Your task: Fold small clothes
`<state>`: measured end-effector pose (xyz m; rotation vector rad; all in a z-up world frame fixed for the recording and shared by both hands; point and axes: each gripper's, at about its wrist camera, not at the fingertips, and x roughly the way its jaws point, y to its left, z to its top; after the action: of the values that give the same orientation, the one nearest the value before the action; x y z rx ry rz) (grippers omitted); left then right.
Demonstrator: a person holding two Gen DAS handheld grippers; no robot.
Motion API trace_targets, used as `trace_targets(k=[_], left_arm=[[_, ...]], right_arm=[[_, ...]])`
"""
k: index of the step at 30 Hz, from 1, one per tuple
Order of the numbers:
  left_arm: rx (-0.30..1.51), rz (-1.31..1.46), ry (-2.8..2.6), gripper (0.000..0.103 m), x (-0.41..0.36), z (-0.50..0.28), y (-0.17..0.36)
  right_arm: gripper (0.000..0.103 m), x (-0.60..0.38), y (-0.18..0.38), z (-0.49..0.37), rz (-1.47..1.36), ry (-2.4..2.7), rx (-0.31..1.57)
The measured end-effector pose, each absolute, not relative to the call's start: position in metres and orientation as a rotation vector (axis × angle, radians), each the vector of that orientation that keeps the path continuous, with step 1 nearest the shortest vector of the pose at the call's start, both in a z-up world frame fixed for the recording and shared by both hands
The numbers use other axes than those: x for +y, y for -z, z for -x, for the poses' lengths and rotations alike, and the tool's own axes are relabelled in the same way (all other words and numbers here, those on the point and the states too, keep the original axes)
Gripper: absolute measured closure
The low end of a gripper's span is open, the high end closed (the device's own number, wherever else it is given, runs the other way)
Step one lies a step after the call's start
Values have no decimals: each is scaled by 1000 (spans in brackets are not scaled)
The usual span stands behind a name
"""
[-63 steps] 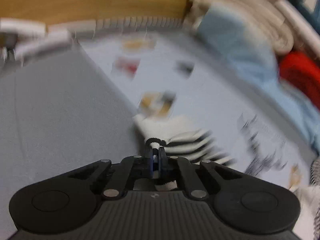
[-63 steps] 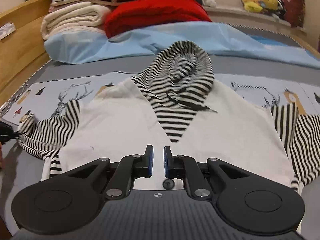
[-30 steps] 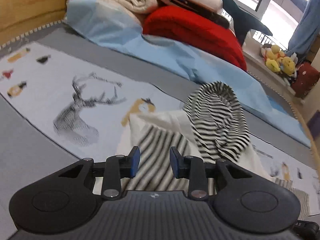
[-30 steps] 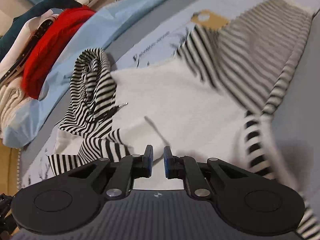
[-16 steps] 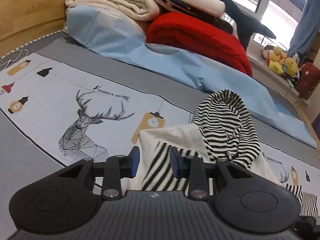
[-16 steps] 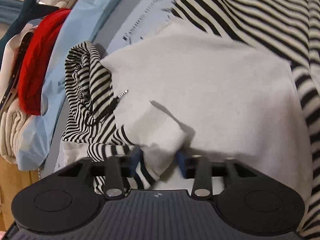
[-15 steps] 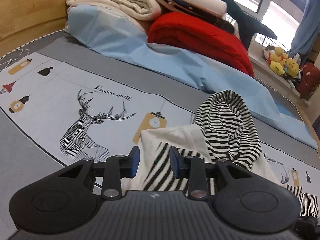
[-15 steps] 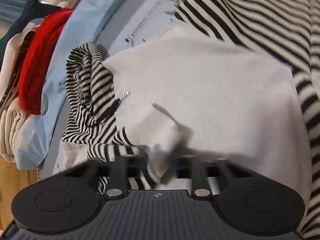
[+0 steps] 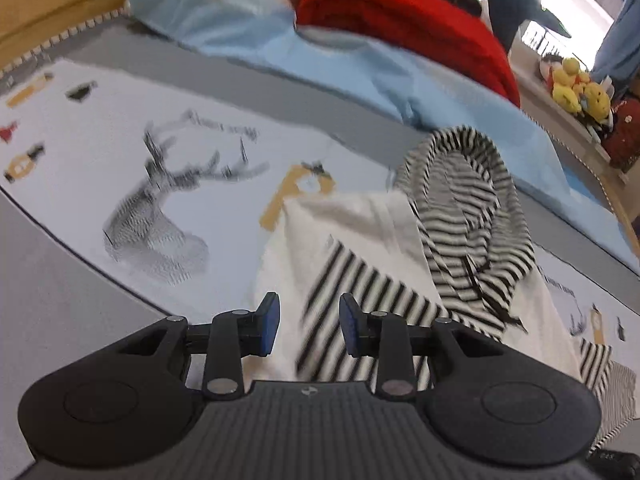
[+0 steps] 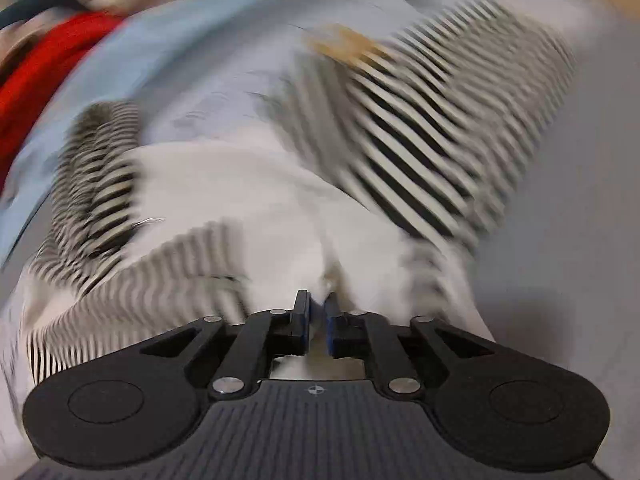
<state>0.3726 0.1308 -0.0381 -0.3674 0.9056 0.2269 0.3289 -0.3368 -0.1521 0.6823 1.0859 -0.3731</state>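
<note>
Shifted soft striped hoodie, rumpled.

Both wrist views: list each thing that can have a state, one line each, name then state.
Hoodie: lying flat on the bed, partly folded.
Left sleeve: folded across the white body.
Right sleeve: spread out to the side, blurred.
Hood: bunched, standing up.
Left gripper: jaws open over the left sleeve, holding nothing.
Right gripper: jaws nearly shut, pinching white hoodie fabric.
Red blanket: folded, stacked at the bed's head.
</note>
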Motion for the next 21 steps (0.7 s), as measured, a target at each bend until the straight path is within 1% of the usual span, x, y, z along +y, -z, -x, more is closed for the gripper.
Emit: trace_targets(k=[2,4,5,6,7,9,10,11,12,13,14,15,16,17,18,21], left_arm=[[930,392,-209,68,129,-373,44],[954,413,-189,68,126,-372,51],[974,429,-176,68,125,-371,56],[1001,453,-165,68,124,-371,64],[1037,477,-160,68,124,-371,73],[1163,490,-178,68,122,-372,98],[1214,486,-198,68,121,-372,109],[1234,484,-217,68,121,-371,114],[1225,475,-230,68,119,-370,114],[1217,462,-229,67,116,-370,110],[1200,449,-217,67,112,-370,106],[1190,431,-198,61,107,-370,105],[1208,410,-192,58,102,-371,108],[1224,387,-200,59,98,-372,113],[1217,361,-212,58,94,-372,112],[1168,338,-223,58,84,-371,97]], right_arm=[[91,-338,144,-330,-665,375,1039],[91,-332,129,-333,-635,311,936],[90,-330,127,-336,-640,260,915],[89,-333,132,-338,-655,222,925],[89,-333,141,-343,-670,203,975],[90,-336,165,-349,-667,244,1126],[93,-341,170,-345,-707,254,1110],[93,-344,167,-345,-734,261,1100],[91,-345,163,-348,-734,263,1101],[87,-347,156,-348,-728,248,1073],[81,-349,151,-346,-716,231,1036],[77,-351,151,-343,-707,224,1028],[70,-353,154,-344,-708,226,1058],[70,-356,163,-345,-727,225,1115],[70,-359,168,-343,-760,204,1132],[70,-359,151,-340,-732,192,1103]])
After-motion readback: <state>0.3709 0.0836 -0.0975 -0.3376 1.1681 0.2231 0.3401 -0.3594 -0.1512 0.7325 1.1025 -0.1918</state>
